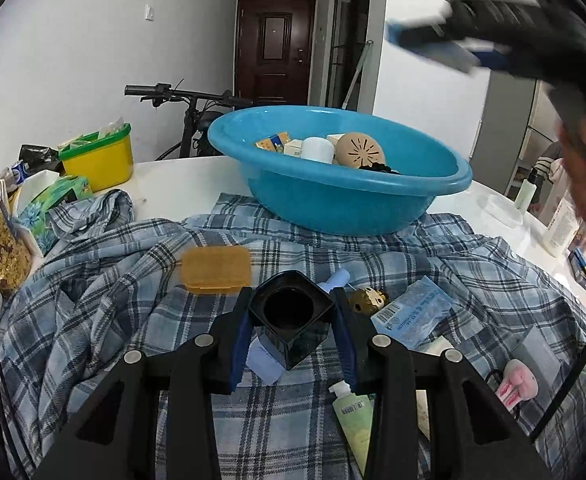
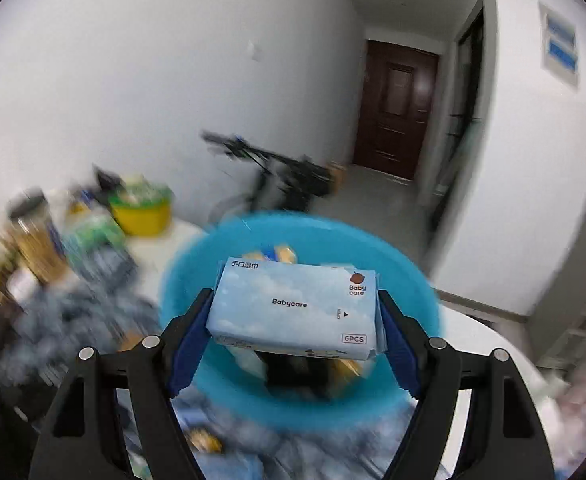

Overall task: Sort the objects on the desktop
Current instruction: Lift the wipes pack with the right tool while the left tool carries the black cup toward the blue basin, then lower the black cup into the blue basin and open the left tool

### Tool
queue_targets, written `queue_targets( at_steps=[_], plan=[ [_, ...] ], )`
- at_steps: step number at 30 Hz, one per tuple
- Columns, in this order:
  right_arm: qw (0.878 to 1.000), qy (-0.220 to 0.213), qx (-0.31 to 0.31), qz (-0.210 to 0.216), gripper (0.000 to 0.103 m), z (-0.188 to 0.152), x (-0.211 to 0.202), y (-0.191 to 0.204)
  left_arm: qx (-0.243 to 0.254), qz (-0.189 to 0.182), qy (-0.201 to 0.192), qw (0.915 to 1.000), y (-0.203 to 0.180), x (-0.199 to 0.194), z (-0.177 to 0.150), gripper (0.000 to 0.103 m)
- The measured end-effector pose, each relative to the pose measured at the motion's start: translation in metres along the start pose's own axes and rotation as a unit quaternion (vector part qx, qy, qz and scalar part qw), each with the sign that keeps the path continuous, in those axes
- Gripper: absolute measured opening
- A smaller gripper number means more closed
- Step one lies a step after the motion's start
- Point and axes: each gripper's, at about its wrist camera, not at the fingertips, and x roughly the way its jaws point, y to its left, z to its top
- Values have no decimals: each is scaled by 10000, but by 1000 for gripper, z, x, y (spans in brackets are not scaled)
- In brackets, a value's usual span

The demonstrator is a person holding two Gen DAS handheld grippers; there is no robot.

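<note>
My left gripper (image 1: 291, 314) is shut on a black square box (image 1: 291, 320) with a round hole in its top, low over the plaid shirt (image 1: 133, 292). My right gripper (image 2: 297, 312) is shut on a light blue Babycare wipes pack (image 2: 293, 308) and holds it in the air above the blue basin (image 2: 185, 280). In the left wrist view the right gripper shows blurred at the top right (image 1: 433, 38), above the basin (image 1: 333, 200). The basin holds small boxes, a white jar and a tan round diffuser (image 1: 359, 150).
On the shirt lie an orange case (image 1: 216, 269), a blue sachet (image 1: 413, 314), a green tube (image 1: 355, 416), a pink item (image 1: 517, 382) and a small figurine (image 1: 367, 299). A yellow tub (image 1: 99, 156), tissue pack and cereal bag stand left. White bottles stand right.
</note>
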Motion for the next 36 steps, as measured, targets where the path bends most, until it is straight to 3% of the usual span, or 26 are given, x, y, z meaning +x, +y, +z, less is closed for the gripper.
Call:
queue_targets(
  at_steps=[3,6,10,19,23,27,30,36],
  plan=[
    [9997,-28,150,-178,77,4,9,-16,93,129,-1,9999,-3,3,-1,40],
    [9989,246,350,212,76,0,20,-31,49,198,97,9997,1,7,-1,40],
    [9985,217,500,109,77,-1,17,-43,-48,185,79,9998,8,6,0,40],
    [9956,364,581,644,77,-2,30,-41,94,342,225,9991,2,8,6,40],
    [9948,372,470,821,77,-1,28,-31,-60,322,180,9993,6,-9,32,40],
    [9938,396,496,915,77,-2,27,-35,112,519,-199,9984,1,-31,72,40],
    [9942,362,589,822,77,-2,25,-44,184,439,-463,9978,-6,-43,103,40],
    [9939,301,777,717,77,-1,19,-60,345,480,-813,9949,-24,-36,151,40]
  ],
)
